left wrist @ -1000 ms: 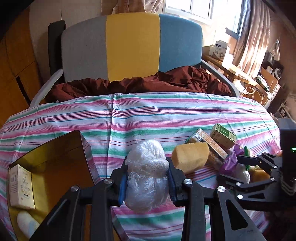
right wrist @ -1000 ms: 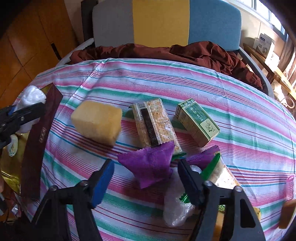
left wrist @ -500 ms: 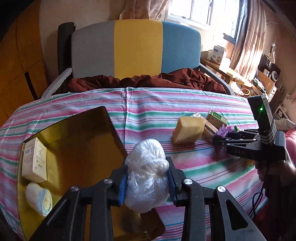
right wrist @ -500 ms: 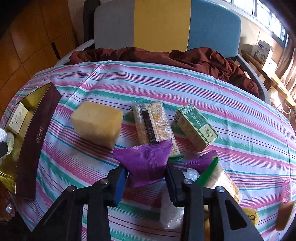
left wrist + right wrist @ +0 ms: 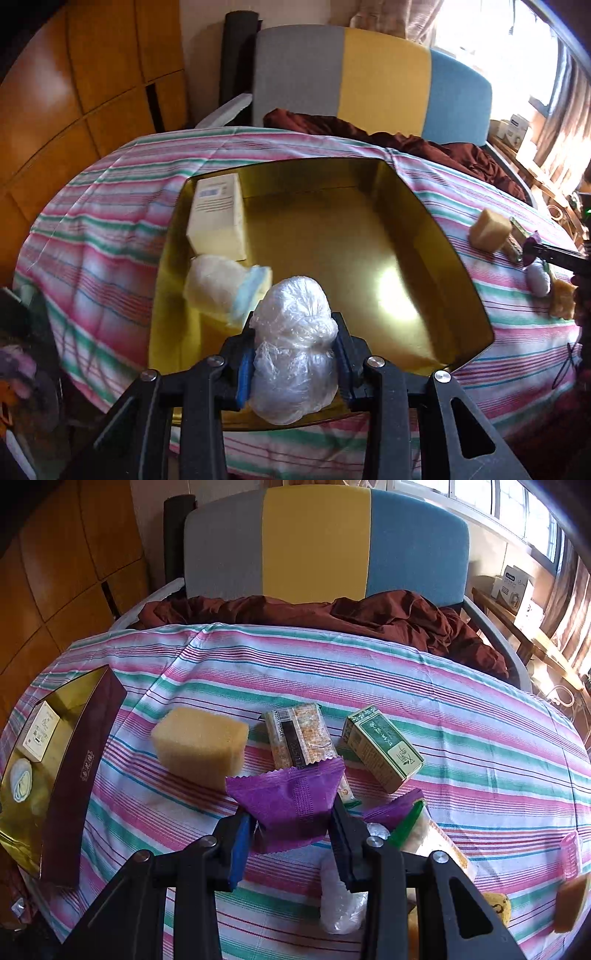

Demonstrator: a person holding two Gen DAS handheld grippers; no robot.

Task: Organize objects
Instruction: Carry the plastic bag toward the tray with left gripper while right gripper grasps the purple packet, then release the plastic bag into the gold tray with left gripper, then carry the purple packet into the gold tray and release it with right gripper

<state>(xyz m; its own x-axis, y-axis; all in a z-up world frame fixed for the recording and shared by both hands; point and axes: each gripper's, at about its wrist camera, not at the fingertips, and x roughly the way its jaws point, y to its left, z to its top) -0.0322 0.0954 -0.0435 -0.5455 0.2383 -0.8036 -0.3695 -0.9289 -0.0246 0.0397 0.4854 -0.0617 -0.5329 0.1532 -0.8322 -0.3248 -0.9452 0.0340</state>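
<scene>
We have the left gripper (image 5: pixel 293 363) clamped on the clear plastic bundle (image 5: pixel 293 347), over the gold box (image 5: pixel 369 251). Right gripper (image 5: pixel 291 830) just closed, now pinching the purple packet (image 5: pixel 291 805) above the striped cloth (image 5: pixel 461 738).

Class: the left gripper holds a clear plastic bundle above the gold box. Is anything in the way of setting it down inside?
Nothing visible. The gold box is open-topped; its cream carton and pale roll sit left, with bare floor beside the plastic bundle.
</scene>
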